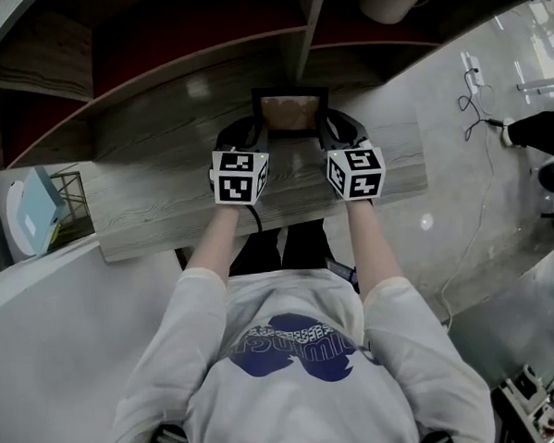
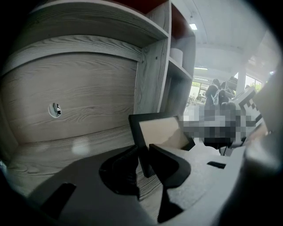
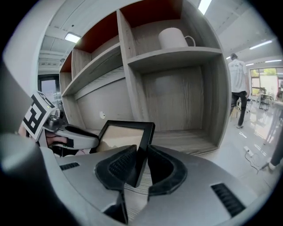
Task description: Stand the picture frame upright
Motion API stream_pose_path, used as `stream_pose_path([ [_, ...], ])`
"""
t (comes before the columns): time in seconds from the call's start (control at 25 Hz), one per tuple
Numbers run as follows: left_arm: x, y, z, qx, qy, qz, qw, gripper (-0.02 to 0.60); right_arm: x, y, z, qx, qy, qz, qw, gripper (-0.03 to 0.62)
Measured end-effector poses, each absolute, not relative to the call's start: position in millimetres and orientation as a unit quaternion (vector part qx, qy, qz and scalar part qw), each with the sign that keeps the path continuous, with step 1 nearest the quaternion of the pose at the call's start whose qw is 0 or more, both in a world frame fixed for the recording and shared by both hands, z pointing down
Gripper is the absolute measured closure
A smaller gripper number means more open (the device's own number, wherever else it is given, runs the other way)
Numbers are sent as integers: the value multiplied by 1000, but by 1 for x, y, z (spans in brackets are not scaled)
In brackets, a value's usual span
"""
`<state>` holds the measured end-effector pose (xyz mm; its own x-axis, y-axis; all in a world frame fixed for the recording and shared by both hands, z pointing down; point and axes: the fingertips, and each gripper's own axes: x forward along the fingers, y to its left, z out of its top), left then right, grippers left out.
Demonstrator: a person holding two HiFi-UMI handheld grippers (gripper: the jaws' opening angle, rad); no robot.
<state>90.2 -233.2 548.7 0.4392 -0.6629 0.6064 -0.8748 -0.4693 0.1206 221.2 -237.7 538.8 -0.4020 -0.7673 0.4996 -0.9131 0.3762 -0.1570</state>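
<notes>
The picture frame point(image 1: 292, 113) has a narrow black border around a plain tan panel. It sits over the grey wood-grain desk point(image 1: 164, 189), in front of the shelf unit, tilted rather than flat. No view shows whether its lower edge touches the wood.

There is one frame, two grippers and one white mug point(image 3: 174, 37). The left gripper point(image 2: 143, 164) is clamped on the frame's point(image 2: 161, 132) left border. The right gripper point(image 3: 137, 170) pinches its point(image 3: 124, 134) right border, pads pressed on either face.

Only the head view shows both tongs at once, the left gripper point(image 1: 240, 136) and right gripper point(image 1: 339, 129) flanking the frame. The left gripper view alone shows a cable hole point(image 2: 55, 110) clearly in the back panel. The right gripper view alone shows a person in a white shirt point(image 3: 239, 75) standing further off.
</notes>
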Motion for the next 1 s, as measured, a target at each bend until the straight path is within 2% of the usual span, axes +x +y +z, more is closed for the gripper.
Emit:
stream_pose_path([
  [1.0,94,-247,580,801,-492,266,211,494,223,-258,572,504,-816,191,210,516],
])
